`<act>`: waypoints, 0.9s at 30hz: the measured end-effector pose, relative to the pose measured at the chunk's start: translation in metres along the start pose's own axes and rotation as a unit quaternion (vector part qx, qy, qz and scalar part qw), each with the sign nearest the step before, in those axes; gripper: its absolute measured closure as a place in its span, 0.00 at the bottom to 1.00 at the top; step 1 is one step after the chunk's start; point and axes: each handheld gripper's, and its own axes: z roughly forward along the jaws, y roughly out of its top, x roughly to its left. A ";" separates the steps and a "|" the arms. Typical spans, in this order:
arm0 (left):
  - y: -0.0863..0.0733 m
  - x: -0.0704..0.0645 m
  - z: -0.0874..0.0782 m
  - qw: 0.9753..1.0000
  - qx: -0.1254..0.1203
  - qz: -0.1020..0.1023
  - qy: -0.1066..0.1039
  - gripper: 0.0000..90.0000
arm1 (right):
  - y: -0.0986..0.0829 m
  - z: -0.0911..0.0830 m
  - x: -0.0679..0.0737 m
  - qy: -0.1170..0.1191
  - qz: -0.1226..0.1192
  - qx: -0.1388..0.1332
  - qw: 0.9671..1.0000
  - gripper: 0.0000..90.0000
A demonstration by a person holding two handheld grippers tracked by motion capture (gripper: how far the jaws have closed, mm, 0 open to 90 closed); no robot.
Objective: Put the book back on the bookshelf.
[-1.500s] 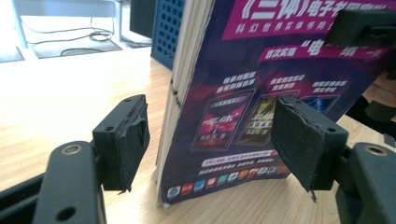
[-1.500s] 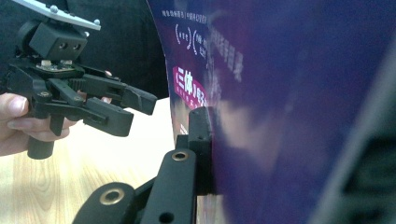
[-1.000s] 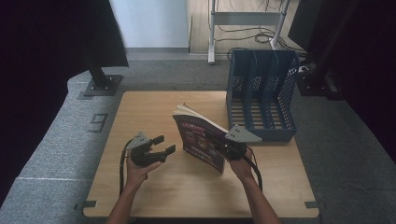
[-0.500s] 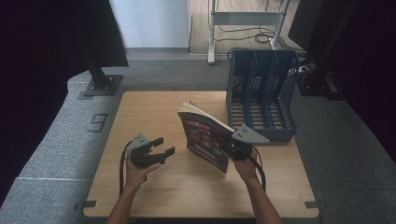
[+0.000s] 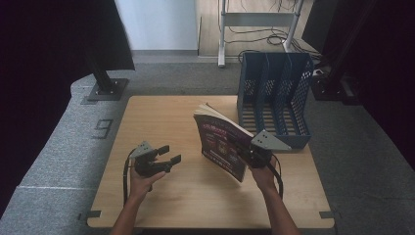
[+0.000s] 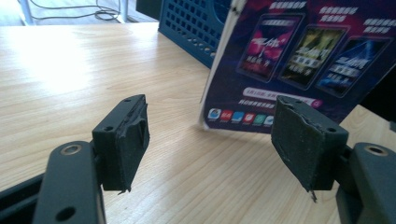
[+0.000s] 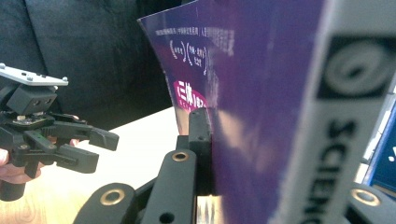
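A purple magazine (image 5: 220, 142) stands on edge and tilted near the middle of the wooden table (image 5: 161, 112), its lower corner close to the tabletop. My right gripper (image 5: 247, 152) is shut on its near edge; in the right gripper view its cover (image 7: 261, 93) sits clamped between the jaws of the right gripper (image 7: 243, 140). My left gripper (image 5: 169, 154) is held open to the left of the magazine, apart from it. In the left gripper view, the left gripper (image 6: 210, 140) holds nothing and the magazine cover (image 6: 303, 60) faces it.
A blue file rack (image 5: 274, 93) with several slots stands at the table's back right, just behind the magazine, and also shows as the rack (image 6: 196, 28) in the left gripper view. Dark curtains and a stand base (image 5: 105, 88) lie beyond the table.
My right gripper has carried the magazine a little to the right, toward the rack. The left gripper has hardly moved and stays open.
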 end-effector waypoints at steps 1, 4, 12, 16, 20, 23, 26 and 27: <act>0.000 0.000 0.000 1.000 -0.001 -0.001 -0.001 0.31 | 0.001 -0.001 0.000 -0.001 0.000 0.000 1.000 0.91; 0.000 0.001 -0.001 1.000 -0.002 -0.003 -0.001 0.31 | 0.003 -0.004 -0.002 -0.004 0.002 -0.004 1.000 0.91; -0.002 0.005 0.000 1.000 0.001 -0.011 -0.004 0.31 | 0.010 -0.013 -0.006 -0.013 0.002 -0.013 1.000 0.91; -0.002 0.005 -0.001 1.000 -0.001 -0.013 -0.004 0.31 | 0.012 -0.017 -0.009 -0.016 0.004 -0.018 1.000 0.91; -0.002 0.005 -0.001 1.000 -0.002 -0.013 -0.003 0.31 | 0.016 -0.021 -0.013 -0.022 0.007 -0.024 0.999 0.91; -0.002 0.005 0.000 1.000 -0.001 -0.013 -0.003 0.31 | 0.019 -0.024 -0.014 -0.029 0.004 -0.029 0.999 0.91; -0.002 0.005 0.000 1.000 0.002 -0.012 -0.003 0.31 | 0.023 -0.027 -0.017 -0.032 0.006 -0.033 0.999 0.91; -0.002 0.005 0.000 1.000 0.002 -0.012 -0.002 0.31 | 0.023 -0.028 -0.017 -0.033 0.007 -0.034 0.999 0.91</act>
